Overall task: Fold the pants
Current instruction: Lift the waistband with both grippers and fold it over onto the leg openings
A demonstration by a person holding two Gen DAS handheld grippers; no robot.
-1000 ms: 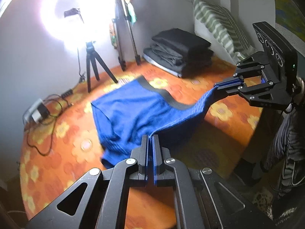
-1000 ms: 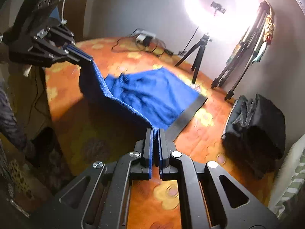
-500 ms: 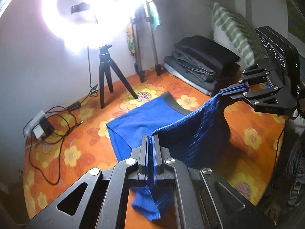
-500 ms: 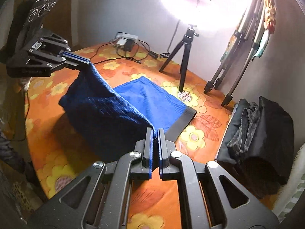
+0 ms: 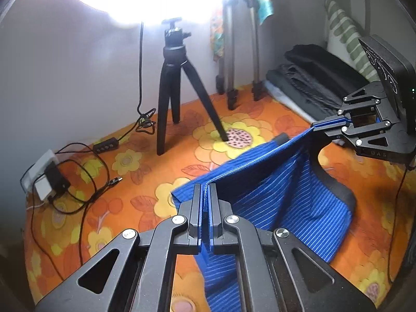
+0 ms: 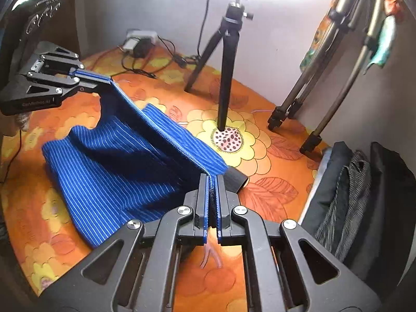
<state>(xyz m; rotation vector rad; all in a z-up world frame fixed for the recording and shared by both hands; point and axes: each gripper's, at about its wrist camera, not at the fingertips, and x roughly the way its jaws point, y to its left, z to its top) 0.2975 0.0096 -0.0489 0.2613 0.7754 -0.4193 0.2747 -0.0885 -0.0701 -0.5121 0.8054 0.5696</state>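
Note:
The blue striped pants [image 5: 280, 202] with a dark waistband [image 5: 335, 184] lie partly folded on the orange flowered cover [image 5: 124, 171]. My left gripper [image 5: 205, 189] is shut on one corner of their raised edge. My right gripper [image 6: 212, 182] is shut on the other corner. The edge hangs taut between them above the lower layer [image 6: 111, 171]. In the left wrist view the right gripper [image 5: 316, 126] shows at the right. In the right wrist view the left gripper [image 6: 108, 79] shows at the upper left. The waistband end [image 6: 235, 178] pokes out beside my right gripper.
A black tripod [image 5: 174, 83] stands on the cover just beyond the pants, with a bright ring light above. Taller stands [image 6: 319, 78] lean at the wall. A stack of dark folded clothes [image 5: 312, 83] lies at the right. Cables and a charger [image 5: 49, 179] lie at the left.
Both grippers have carried the held edge up and forward over the rest of the pants, toward the tripod and the waistband. The striped inner side now faces up.

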